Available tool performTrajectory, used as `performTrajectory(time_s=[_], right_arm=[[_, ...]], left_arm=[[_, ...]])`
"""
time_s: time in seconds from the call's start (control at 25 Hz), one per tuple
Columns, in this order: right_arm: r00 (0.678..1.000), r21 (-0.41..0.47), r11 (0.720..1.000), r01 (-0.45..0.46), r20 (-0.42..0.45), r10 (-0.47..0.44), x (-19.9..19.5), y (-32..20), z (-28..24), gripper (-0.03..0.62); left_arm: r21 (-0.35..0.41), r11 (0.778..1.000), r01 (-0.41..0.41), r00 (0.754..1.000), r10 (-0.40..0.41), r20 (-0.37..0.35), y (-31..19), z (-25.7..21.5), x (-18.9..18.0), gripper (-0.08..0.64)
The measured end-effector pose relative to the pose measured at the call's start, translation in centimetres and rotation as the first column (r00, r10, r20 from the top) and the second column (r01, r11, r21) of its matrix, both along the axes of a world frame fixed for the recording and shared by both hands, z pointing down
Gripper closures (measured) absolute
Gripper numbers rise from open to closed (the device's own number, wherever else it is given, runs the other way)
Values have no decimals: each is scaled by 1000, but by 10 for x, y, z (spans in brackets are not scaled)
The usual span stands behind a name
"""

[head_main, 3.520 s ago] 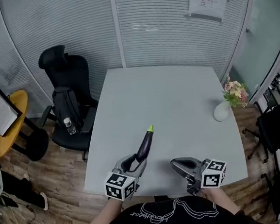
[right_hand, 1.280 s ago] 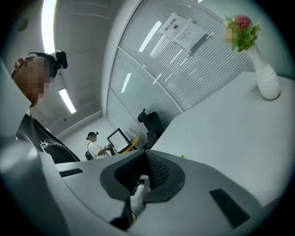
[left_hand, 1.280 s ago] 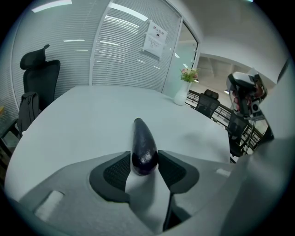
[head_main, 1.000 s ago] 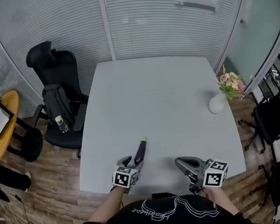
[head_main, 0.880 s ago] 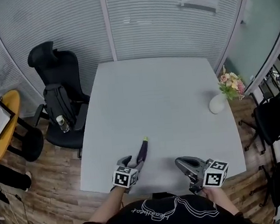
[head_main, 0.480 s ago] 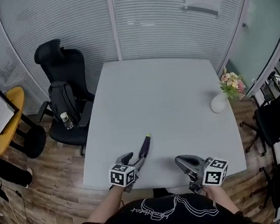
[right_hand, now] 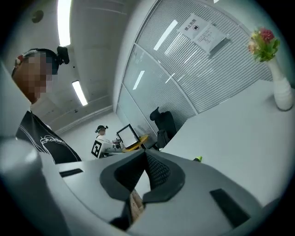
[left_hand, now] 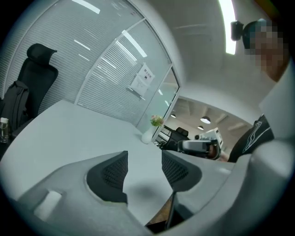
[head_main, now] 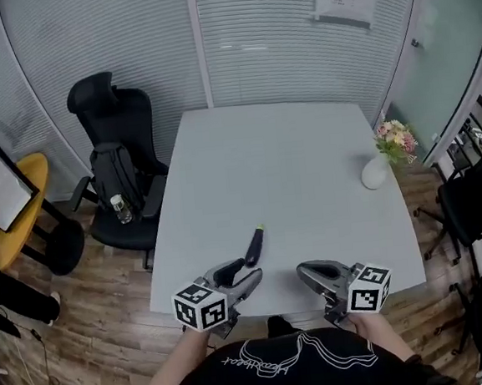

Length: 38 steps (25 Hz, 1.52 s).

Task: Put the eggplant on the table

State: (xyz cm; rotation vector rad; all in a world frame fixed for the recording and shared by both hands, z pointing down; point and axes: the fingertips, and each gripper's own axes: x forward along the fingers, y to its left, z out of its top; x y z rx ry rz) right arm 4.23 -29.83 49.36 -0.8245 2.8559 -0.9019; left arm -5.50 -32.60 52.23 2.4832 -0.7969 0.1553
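The dark purple eggplant (head_main: 255, 246) lies on the grey table (head_main: 280, 159) near the front edge, its green stem (head_main: 261, 227) pointing away from me. My left gripper (head_main: 241, 273) hovers just behind the eggplant's near end, apart from it, jaws open and empty. The left gripper view (left_hand: 144, 168) shows only bare table between the pads. My right gripper (head_main: 303, 271) sits to the right of the eggplant, shut on nothing. In the right gripper view (right_hand: 145, 159) the jaws meet, and the eggplant's green tip (right_hand: 197, 159) peeks over them.
A white vase with flowers (head_main: 377, 171) stands near the table's right edge, also seen as the vase (left_hand: 147, 134) and the vase (right_hand: 282, 94). A black office chair (head_main: 116, 156) with a backpack stands left of the table, and a yellow round table (head_main: 8, 212) further left.
The left gripper held the eggplant earlier; it has let go, opened and drawn back toward me. The eggplant now rests on the table. The right gripper has barely moved.
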Motion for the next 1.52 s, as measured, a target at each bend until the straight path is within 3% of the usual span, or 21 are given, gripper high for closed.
performTrajectory(time_s=[0.28, 0.44, 0.64, 0.72, 0.92, 1.08, 1.52], right_arm=[[999, 29, 999, 37, 16, -38, -17, 10, -11, 583], [998, 34, 998, 57, 3, -57, -27, 17, -11, 583], [997, 40, 996, 74, -3, -74, -34, 23, -13, 583], [997, 52, 995, 79, 1, -79, -36, 26, -16, 583], [996, 76, 993, 93, -10, -92, -44, 35, -20, 584], [994, 79, 991, 109, -9, -109, -51, 41, -23, 583], [994, 84, 990, 110, -35, -108, -56, 58, -25, 584]], left_arm=[[45, 994, -103, 985, 108, -137, 37, -56, 9, 364], [73, 990, -119, 981, 128, -143, 54, -65, 13, 482], [64, 994, -83, 984, 92, -154, 60, -67, 6, 526], [71, 996, -63, 987, 72, -143, 60, -67, 3, 533], [128, 991, -41, 999, 43, -11, 65, -61, 0, 537], [99, 995, -28, 999, 32, -39, 67, -64, -7, 538], [132, 991, 1, 1000, 3, -26, 85, -68, -19, 538]])
